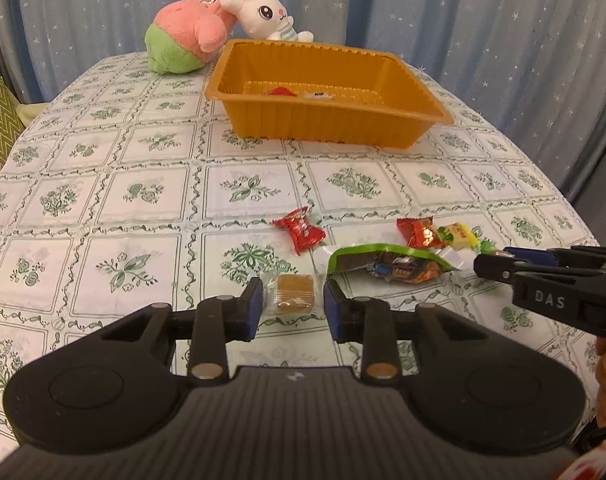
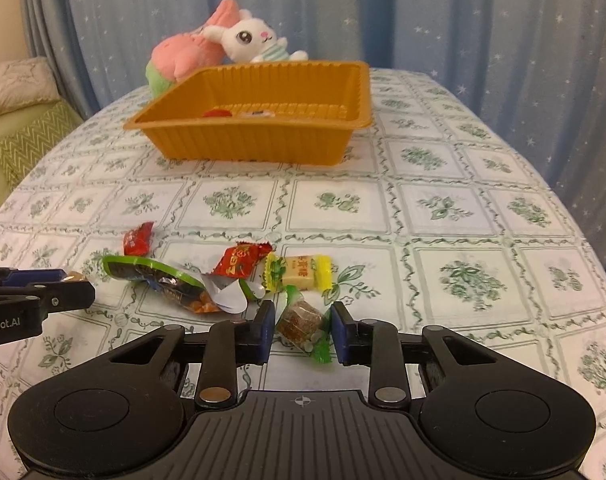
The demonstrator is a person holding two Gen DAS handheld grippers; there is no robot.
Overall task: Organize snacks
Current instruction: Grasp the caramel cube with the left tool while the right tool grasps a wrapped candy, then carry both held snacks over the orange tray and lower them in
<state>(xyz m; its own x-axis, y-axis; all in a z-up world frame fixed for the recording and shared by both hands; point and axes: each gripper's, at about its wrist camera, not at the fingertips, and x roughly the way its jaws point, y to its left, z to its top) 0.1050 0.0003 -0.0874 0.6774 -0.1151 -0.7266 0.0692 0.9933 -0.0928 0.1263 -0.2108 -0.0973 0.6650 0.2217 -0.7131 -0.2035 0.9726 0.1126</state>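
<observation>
Right now my left gripper (image 1: pixel 290 305) sits low over the tablecloth (image 1: pixel 143 184), its two blue-padded fingers on either side of a clear-wrapped brown candy (image 1: pixel 295 293). The pads touch the wrapper's edges or stand just off them; I cannot tell whether I am squeezing it.

My right gripper (image 2: pixel 302 330) brackets a green-ended wrapped snack (image 2: pixel 303 322) in the same way. There is a little daylight beside each pad, so the jaws look parted around it rather than clamped.

The loose pile lies at 12 o'clock from my right fingers: a yellow-and-green wrapped candy (image 2: pixel 299 273) just beyond the snack, a red packet (image 2: pixel 239 261) at 11 touching it, and a torn green-rimmed bag (image 2: pixel 163 280) at 10 o'clock. Another red candy (image 2: pixel 138 238) rests beyond that bag, near its far edge.

Farther off at 12 o'clock stands the orange tray (image 1: pixel 331 120), with a red piece (image 1: pixel 279 91) and a pale piece on its floor. Behind the tray, at 11 o'clock, a pink-and-green plush (image 1: pixel 191 28) leans against a white bunny plush (image 1: pixel 265 16). A blue starred curtain (image 1: pixel 463 20) hangs behind the table.
</observation>
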